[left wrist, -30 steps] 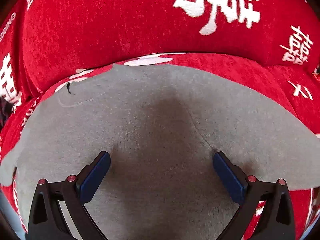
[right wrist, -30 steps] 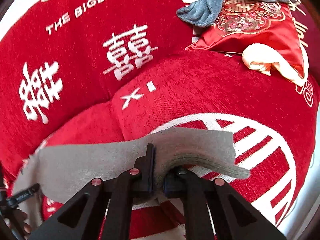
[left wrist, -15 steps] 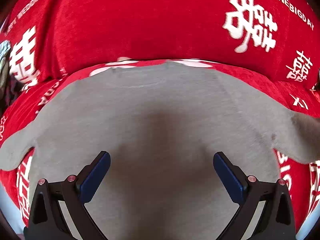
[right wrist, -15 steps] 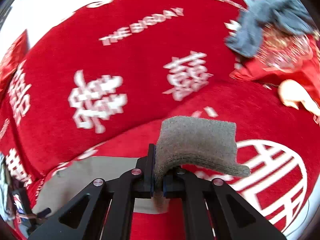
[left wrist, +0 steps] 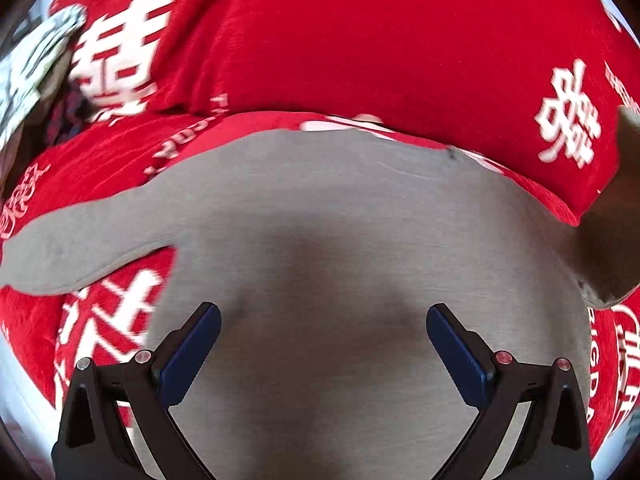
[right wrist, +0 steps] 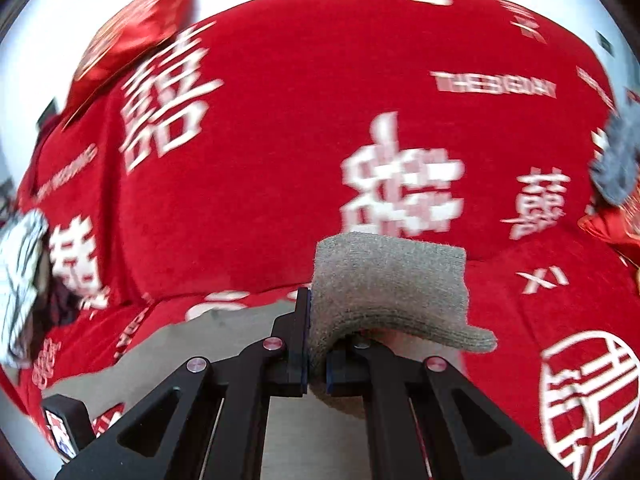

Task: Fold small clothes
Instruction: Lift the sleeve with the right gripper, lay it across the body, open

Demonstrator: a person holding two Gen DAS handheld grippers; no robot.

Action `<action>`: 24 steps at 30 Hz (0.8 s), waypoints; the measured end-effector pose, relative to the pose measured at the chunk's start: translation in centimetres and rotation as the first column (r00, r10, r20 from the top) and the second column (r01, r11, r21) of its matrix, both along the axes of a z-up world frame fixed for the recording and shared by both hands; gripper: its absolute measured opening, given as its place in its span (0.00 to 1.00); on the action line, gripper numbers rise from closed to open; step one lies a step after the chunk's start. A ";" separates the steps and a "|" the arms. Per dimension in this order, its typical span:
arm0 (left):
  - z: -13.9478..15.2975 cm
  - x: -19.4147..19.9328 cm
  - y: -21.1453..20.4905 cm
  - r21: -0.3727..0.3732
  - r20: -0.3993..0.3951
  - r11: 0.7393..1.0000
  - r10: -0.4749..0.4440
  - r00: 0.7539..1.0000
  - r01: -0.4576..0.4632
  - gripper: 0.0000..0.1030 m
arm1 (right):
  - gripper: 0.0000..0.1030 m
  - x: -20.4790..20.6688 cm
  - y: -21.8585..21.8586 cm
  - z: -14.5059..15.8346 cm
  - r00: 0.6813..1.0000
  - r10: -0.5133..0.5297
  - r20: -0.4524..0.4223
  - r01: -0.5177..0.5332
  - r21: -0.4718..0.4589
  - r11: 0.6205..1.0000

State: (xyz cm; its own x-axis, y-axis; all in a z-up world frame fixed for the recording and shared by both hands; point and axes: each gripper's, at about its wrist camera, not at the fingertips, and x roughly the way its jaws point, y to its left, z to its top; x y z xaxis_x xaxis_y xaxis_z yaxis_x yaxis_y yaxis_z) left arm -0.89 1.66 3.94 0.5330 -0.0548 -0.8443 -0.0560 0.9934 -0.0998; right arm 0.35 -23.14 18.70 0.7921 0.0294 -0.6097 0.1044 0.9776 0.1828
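A small grey garment (left wrist: 340,232) lies spread flat on a red sofa seat. One sleeve (left wrist: 72,248) lies out to the left. My left gripper (left wrist: 323,344) is open and empty, its blue pads low over the garment's middle. My right gripper (right wrist: 317,344) is shut on the garment's other sleeve (right wrist: 388,288) and holds it lifted above the seat. That raised sleeve shows at the right edge of the left wrist view (left wrist: 616,216). The body of the garment (right wrist: 188,344) lies flat below and left of the right gripper.
The red sofa back (right wrist: 304,128) with white characters rises behind the garment. A red cushion (right wrist: 132,32) leans at the top left. A black and white cloth (right wrist: 20,280) lies at the left, and a grey-blue cloth (right wrist: 620,160) at the right.
My right gripper has swung left with the sleeve and lifted it higher. The left wrist view has turned left, so the garment's left sleeve now shows more fully.
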 end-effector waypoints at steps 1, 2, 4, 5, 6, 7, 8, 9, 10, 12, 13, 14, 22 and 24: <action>0.0 -0.1 1.1 -0.011 0.000 1.000 0.014 1.000 -0.014 1.00 | 0.05 0.1 1.5 -0.4 1.000 0.019 -0.006 -0.019 -0.007 1.000; 0.0 -0.2 2.0 -0.018 0.000 1.000 0.024 1.000 -0.024 1.00 | 0.05 0.5 3.2 -0.9 0.999 0.040 -0.016 -0.040 -0.014 0.999; 0.1 -0.5 3.9 -0.031 0.003 0.998 0.050 0.999 -0.050 1.00 | 0.05 1.1 6.6 -2.1 0.996 0.083 -0.041 -0.084 -0.027 0.996; 0.1 -0.7 5.0 -0.041 0.005 0.997 0.065 0.998 -0.065 1.00 | 0.05 1.4 8.4 -2.9 0.993 0.106 -0.056 -0.108 -0.034 0.994; 0.1 -0.9 6.1 -0.050 0.007 0.995 0.082 0.997 -0.082 1.00 | 0.05 1.6 9.6 -3.5 0.990 0.121 -0.067 -0.124 -0.040 0.991; 0.0 -1.1 7.3 -0.059 0.007 0.993 0.100 0.995 -0.099 1.00 | 0.05 1.9 11.3 -4.4 0.986 0.144 -0.087 -0.149 -0.053 0.987; -0.1 -1.2 8.0 -0.066 0.004 0.991 0.113 0.994 -0.113 1.00 | 0.05 2.1 12.8 -5.3 0.982 0.160 -0.104 -0.168 -0.068 0.983; -0.3 -1.3 9.0 -0.074 -0.001 0.989 0.129 0.992 -0.129 1.00 | 0.05 2.4 14.1 -6.3 0.977 0.176 -0.123 -0.187 -0.083 0.979; -0.4 -1.4 9.7 -0.079 -0.004 0.987 0.141 0.990 -0.140 1.00 | 0.05 2.5 15.1 -7.1 0.973 0.186 -0.140 -0.200 -0.093 0.975; -0.8 -1.7 11.3 -0.088 -0.012 0.982 0.165 0.986 -0.165 1.00 | 0.05 2.8 17.1 -9.2 0.964 0.200 -0.177 -0.222 -0.114 0.968; -1.2 -1.8 12.1 -0.095 -0.018 0.979 0.178 0.984 -0.179 1.00 | 0.05 2.9 17.7 -9.9 0.960 0.203 -0.190 -0.228 -0.120 0.966; -1.4 -1.9 12.6 -0.099 -0.023 0.978 0.184 0.983 -0.185 1.00 | 0.05 3.0 18.4 -10.9 0.956 0.207 -0.209 -0.236 -0.126 0.964; -2.9 -2.4 14.6 -0.152 -0.055 0.964 0.211 0.976 -0.217 1.00 | 0.06 2.7 21.5 -15.6 0.932 0.206 -0.298 -0.284 -0.246 0.927; -2.9 -2.8 15.1 -0.182 -0.049 0.957 0.220 0.974 -0.225 1.00 | 0.10 2.6 22.3 -16.0 0.923 0.216 -0.319 -0.310 -0.283 0.908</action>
